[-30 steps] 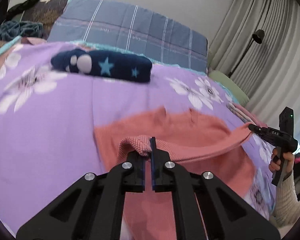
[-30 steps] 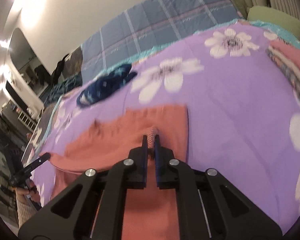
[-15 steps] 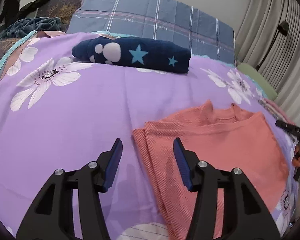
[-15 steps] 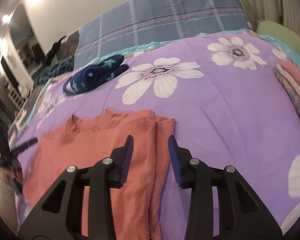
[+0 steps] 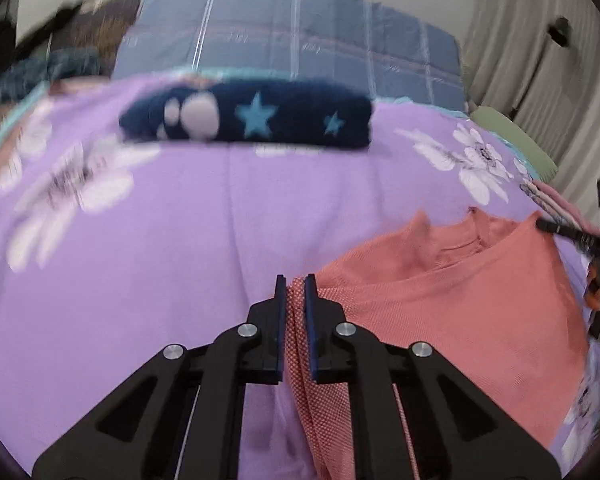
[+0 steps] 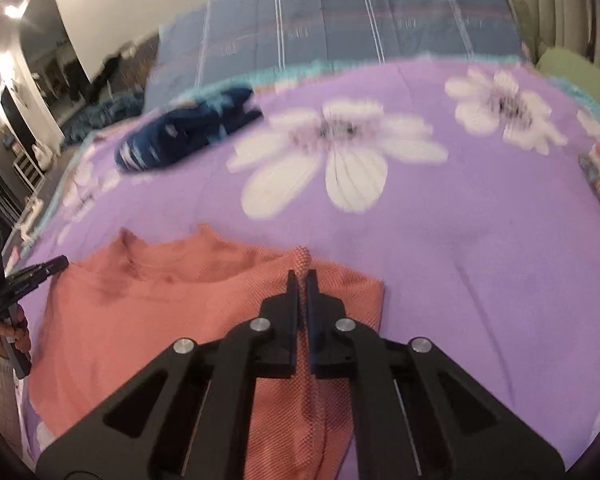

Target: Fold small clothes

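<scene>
Jaws just closed again: left gripper (image 5: 296,280) and right gripper (image 6: 303,276) each pinch a folded side edge of salmon sweater (image 6: 148,312). Regrasped; prob. next fold.

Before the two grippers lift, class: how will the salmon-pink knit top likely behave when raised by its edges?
Probably floppy: the pink top bunches into a ridge between the left gripper jaws and again in the right gripper. Likely light and sagging in the middle, since it lies thin and flat on the purple bedspread.
</scene>
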A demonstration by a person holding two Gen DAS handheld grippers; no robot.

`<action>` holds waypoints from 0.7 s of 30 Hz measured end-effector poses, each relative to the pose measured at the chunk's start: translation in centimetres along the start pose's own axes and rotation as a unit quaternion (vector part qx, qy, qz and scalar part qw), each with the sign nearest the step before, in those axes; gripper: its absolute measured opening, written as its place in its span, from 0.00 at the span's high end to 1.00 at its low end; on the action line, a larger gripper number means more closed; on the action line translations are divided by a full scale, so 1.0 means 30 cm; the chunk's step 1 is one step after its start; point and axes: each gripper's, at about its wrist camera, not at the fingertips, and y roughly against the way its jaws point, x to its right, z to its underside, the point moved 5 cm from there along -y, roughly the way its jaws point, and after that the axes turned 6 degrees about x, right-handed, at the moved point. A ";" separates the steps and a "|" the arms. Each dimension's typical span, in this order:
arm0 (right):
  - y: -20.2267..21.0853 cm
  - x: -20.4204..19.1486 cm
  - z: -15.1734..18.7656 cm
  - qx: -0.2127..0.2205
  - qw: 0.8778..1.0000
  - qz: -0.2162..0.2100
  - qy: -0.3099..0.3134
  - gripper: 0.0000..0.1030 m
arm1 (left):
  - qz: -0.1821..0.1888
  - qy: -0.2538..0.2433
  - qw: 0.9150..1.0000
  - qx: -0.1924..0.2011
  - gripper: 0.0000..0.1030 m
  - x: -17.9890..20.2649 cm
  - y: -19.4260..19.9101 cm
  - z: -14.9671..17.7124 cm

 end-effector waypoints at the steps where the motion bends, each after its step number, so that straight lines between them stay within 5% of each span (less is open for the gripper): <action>1: 0.027 -0.003 -0.012 0.010 1.000 -0.007 -0.001 0.97 | -0.004 -0.020 1.000 0.010 0.92 0.019 0.025 -0.012; 9: 0.094 -0.025 -0.087 0.049 0.999 -0.011 0.002 0.97 | -0.018 -0.066 0.997 0.042 0.92 0.078 0.067 -0.079; 15: 0.031 -0.013 -0.033 0.023 1.000 -0.004 -0.003 0.96 | 0.002 -0.007 1.000 0.025 0.90 -0.004 0.034 -0.044; 18: 0.014 0.001 -0.013 0.017 1.000 -0.005 -0.015 0.96 | 0.028 0.022 0.999 0.005 0.61 -0.032 0.017 -0.007; 21: 0.008 0.008 -0.008 0.016 1.000 -0.006 -0.021 0.96 | 0.026 0.011 1.000 -0.008 0.59 -0.020 -0.008 0.015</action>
